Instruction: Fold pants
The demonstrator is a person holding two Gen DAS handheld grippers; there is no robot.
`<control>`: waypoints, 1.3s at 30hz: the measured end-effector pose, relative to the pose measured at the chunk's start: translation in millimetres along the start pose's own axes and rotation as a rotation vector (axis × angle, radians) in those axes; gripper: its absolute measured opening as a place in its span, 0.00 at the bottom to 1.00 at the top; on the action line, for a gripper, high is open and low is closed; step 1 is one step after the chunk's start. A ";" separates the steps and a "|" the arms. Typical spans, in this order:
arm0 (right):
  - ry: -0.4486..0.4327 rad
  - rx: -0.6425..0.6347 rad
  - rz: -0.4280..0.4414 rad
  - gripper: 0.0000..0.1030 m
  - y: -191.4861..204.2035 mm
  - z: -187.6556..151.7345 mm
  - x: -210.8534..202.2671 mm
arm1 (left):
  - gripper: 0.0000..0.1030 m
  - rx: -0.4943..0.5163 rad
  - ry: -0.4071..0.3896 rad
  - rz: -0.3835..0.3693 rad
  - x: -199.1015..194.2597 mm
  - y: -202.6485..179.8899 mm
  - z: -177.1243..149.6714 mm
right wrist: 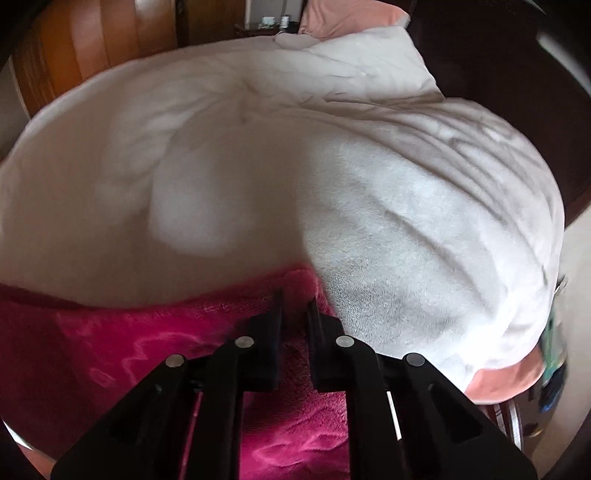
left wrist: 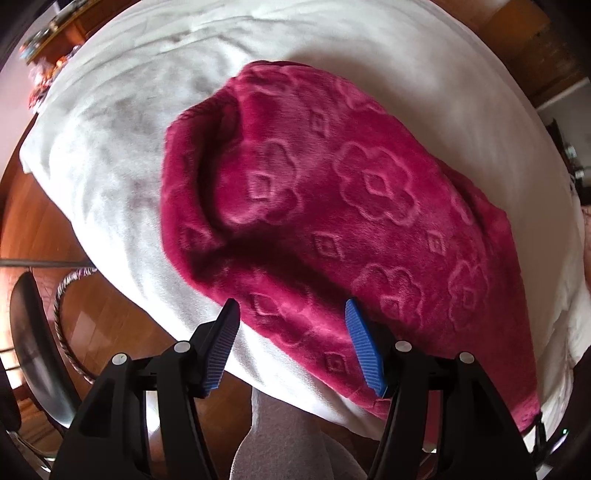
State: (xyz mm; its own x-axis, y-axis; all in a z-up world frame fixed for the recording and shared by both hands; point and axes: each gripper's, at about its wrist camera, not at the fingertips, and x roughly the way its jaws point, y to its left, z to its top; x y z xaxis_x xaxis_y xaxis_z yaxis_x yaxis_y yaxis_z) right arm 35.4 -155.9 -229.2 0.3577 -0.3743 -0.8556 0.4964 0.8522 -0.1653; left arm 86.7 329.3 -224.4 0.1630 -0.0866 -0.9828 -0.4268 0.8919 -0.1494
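Note:
The magenta fleece pants, embossed with flowers, lie folded in a thick bundle on the white blanket. My left gripper hangs open above the bundle's near edge, its blue pads apart and pinching no cloth. In the right wrist view the pants fill the lower left, blurred. My right gripper sits at their far corner with its black fingers drawn close together and pink fabric pinched between the tips.
The white blanket covers the bed, with a pink pillow at its head. Wooden floor and a dark chair lie off the bed's left side. A person's grey-clad leg stands at the near edge.

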 end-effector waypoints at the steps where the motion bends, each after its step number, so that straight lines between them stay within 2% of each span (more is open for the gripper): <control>1: -0.004 -0.014 -0.008 0.19 1.4 0.8 -2.2 | 0.58 0.009 -0.001 0.002 0.5 -3.6 1.6; 4: -0.010 0.039 0.013 0.38 -6.2 9.5 -12.3 | 0.59 0.021 0.001 -0.015 4.9 -6.4 7.6; 8: -0.062 0.103 -0.027 0.39 -16.2 12.7 -39.6 | 0.60 0.017 0.022 -0.034 16.4 -9.9 22.3; 12: -0.090 0.122 -0.027 0.39 5.3 15.8 -64.8 | 0.60 0.016 0.035 -0.041 25.3 -6.2 46.5; 15: -0.100 0.087 0.022 0.39 53.0 20.3 -76.5 | 0.60 0.019 0.029 -0.042 28.0 -1.0 70.1; 17: -0.095 0.061 0.089 0.39 97.6 24.3 -82.8 | 0.60 0.022 0.030 -0.029 32.5 4.3 86.8; 21: -0.029 -0.016 0.268 0.39 196.2 30.8 -79.7 | 0.60 0.010 0.051 -0.026 44.2 21.2 113.0; 25: 0.024 -0.155 0.441 0.39 312.8 38.4 -79.7 | 0.60 0.020 0.073 0.000 58.5 40.5 132.6; 28: 0.089 -0.234 0.564 0.39 390.3 38.1 -77.6 | 0.65 0.015 0.102 -0.021 70.6 57.5 143.2; 32: 0.189 -0.348 0.657 0.39 472.9 33.2 -63.3 | 0.66 0.027 0.129 -0.057 80.1 68.2 153.3; 35: 0.283 -0.426 0.669 0.39 522.0 21.3 -49.7 | 0.67 0.060 0.138 -0.061 81.6 66.3 156.2; 36: 0.293 -0.469 0.614 0.39 536.8 16.8 -42.2 | 0.67 0.072 0.140 -0.062 82.2 63.3 156.8; 37: 0.294 -0.493 0.569 0.35 542.5 12.1 -38.3 | 0.68 0.080 0.142 -0.063 83.5 62.4 156.6; 39: 0.277 -0.514 0.509 0.13 551.1 10.8 -31.5 | 0.68 0.090 0.148 -0.070 84.5 61.3 159.7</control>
State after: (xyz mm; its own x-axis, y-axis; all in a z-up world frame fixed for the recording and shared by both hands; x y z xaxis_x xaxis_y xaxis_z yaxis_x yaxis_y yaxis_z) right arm 306.3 321.5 -288.0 0.1990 0.1560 -0.9675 -0.1297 0.9828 0.1318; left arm 216.4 447.5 -299.3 0.0544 -0.2080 -0.9766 -0.3367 0.9170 -0.2140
